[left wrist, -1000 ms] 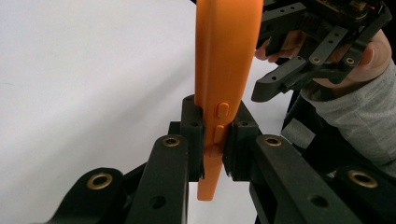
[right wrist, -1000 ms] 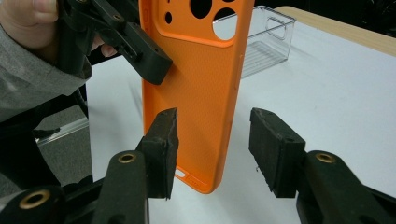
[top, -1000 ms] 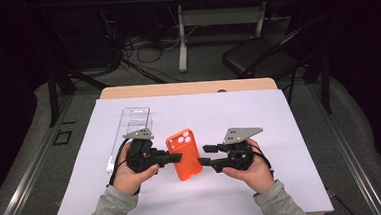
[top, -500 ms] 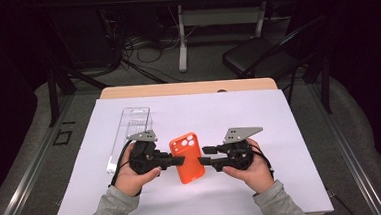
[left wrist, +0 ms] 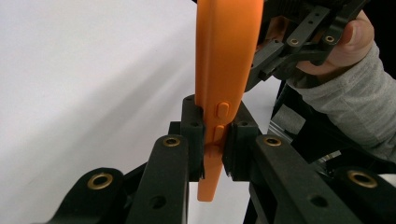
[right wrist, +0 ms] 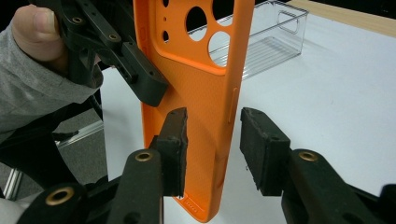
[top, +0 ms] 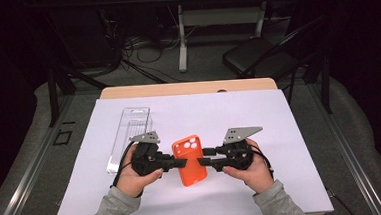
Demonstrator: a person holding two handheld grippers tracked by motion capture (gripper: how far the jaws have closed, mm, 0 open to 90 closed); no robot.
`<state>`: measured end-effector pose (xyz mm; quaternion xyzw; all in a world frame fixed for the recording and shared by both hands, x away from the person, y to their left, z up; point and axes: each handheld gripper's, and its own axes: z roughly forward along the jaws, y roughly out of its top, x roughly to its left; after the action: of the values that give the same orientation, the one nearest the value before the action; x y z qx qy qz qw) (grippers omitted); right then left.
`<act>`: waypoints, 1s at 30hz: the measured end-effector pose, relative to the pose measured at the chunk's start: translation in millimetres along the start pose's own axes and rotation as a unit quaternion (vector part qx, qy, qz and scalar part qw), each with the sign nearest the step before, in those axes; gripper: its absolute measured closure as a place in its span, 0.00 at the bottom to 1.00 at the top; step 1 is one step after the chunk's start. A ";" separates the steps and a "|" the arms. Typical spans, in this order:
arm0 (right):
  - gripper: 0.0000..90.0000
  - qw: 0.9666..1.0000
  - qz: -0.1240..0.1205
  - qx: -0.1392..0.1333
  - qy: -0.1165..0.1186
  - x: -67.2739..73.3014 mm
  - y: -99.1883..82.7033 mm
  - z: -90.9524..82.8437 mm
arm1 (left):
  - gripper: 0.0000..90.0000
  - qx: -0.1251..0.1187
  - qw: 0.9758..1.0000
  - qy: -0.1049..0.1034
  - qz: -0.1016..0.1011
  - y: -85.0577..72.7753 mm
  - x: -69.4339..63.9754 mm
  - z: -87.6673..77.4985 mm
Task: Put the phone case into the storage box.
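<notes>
Left gripper (left wrist: pixel 212 140) clamps the orange phone case (top: pixel 189 159) edge; right gripper (right wrist: pixel 212 149), jaws just closing, part-open astride the opposite edge, should seat squarely before pinching.

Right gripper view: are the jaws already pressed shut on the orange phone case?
No: the orange phone case edge sits between the right gripper jaws, but a gap shows beside one pad.

text: none legible | labels: none | brands: none; numbers: none
</notes>
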<state>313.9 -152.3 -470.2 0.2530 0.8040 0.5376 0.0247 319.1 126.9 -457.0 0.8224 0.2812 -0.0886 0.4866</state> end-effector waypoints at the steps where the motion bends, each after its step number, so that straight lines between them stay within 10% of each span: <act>1: 0.68 1.000 0.000 0.001 0.001 0.1 -0.1 0.2 | 0.90 0.000 1.000 0.000 0.000 0.0 -0.1 0.1; 30: 0.80 1.000 0.012 0.002 0.018 -2.4 -0.8 -1.0 | 0.90 0.005 1.000 -0.010 0.007 -0.6 -1.9 3.0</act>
<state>315.4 -154.4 -471.1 0.2529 0.8025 0.5404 0.0029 317.5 123.8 -458.2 0.8256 0.2702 -0.0945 0.4862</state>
